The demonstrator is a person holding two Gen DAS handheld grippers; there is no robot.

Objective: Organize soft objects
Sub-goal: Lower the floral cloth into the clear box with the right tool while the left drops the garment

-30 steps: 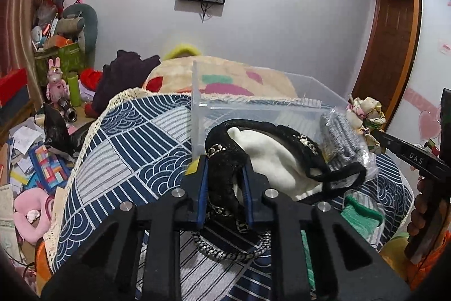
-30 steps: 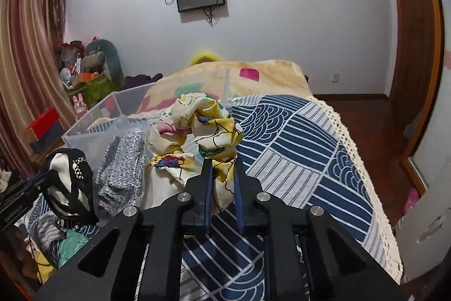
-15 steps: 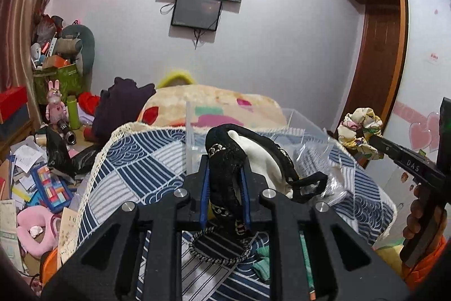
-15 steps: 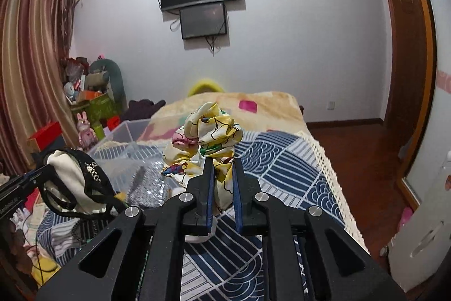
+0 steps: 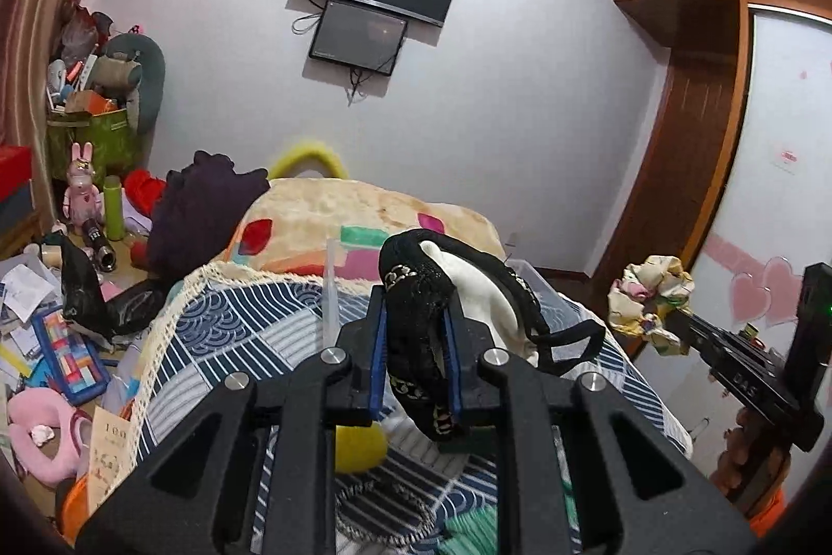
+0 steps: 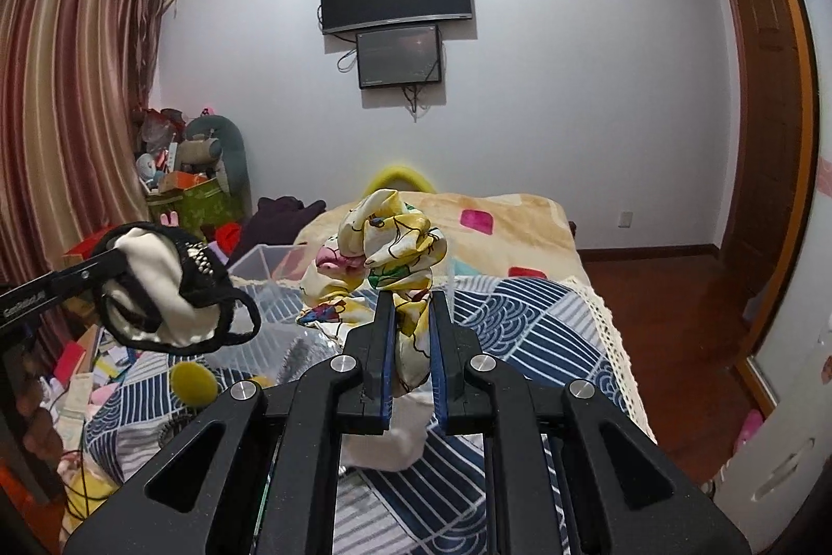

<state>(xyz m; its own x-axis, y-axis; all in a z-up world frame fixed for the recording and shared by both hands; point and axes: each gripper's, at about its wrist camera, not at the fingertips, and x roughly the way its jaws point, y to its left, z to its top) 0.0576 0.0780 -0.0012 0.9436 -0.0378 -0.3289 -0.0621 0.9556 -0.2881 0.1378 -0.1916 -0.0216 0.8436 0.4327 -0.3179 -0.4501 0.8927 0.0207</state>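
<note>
Both fingers of the left gripper point(image 5: 415, 349) pinch a black and white cloth point(image 5: 442, 295) and hold it up in the air over the bed point(image 5: 234, 331). On the right gripper point(image 6: 411, 341), the two fingers squeeze a yellow flowery cloth point(image 6: 390, 243), also up high. Below them sits a clear box point(image 6: 270, 263) on the blue striped blanket point(image 6: 530, 321).

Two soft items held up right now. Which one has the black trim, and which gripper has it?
The white pouch with black lace trim, clamped in the left gripper. The right gripper holds the yellow printed cloth, which has no black edging.
</note>
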